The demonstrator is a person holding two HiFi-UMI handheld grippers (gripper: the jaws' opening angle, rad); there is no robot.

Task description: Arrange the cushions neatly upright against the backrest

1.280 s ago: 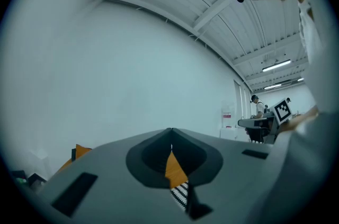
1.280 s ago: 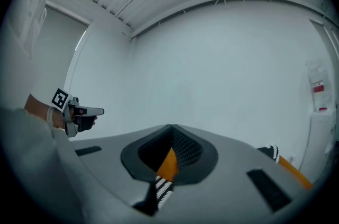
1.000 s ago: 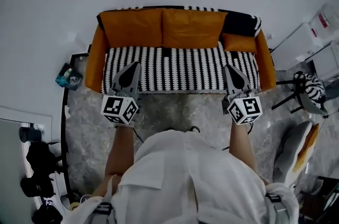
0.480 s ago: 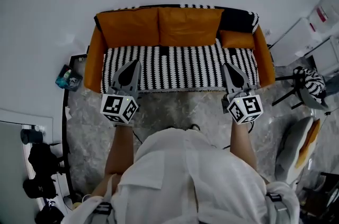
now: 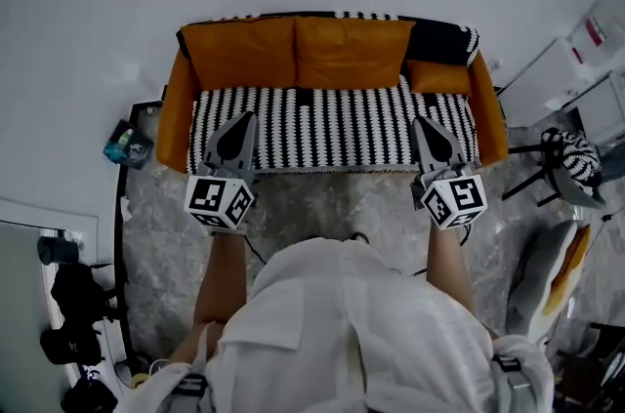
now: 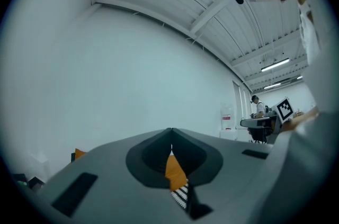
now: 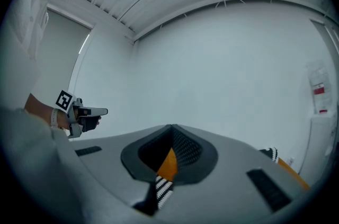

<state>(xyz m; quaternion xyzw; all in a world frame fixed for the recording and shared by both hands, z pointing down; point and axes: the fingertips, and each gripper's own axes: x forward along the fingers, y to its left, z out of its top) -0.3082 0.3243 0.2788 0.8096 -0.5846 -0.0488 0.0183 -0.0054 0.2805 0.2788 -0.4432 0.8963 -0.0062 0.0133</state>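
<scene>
Left hand-held gripper (image 5: 244, 120) is hovering over the front edge of the seat on the left side and pointing level toward the backrest. Its jaws are pressing together tip to tip, with nothing between them. Right hand-held gripper (image 5: 423, 124) is hovering the same way over the right side of the seat front. It is clenched and empty: the right gripper view is showing its two jaws meeting in a closed seam, with only orange upholstery and striped cloth showing through the gap below the tips. Both are being held out on bare forearms by a person in a white garment (image 5: 342, 333), who is standing on the grey marbled floor (image 5: 322, 206).

Orange upholstered sofa (image 5: 176, 108) is standing against a plain pale wall. A black-and-white zigzag-striped fabric throw (image 5: 322, 123) is covering its seat.

Cushions:
- Large orange rectangular cushion on the left (image 5: 239, 50) is standing upright against the backrest.
- Large orange rectangular cushion in the middle (image 5: 352, 50) is standing upright beside it, edges touching.
- Small orange rectangular cushion (image 5: 437, 76) is sitting at the right end, just beside the right armrest and lower than the other two. I cannot tell whether it is leaning or lying flat.

Both hand-held grippers are hanging well apart from all three cushions.
</scene>
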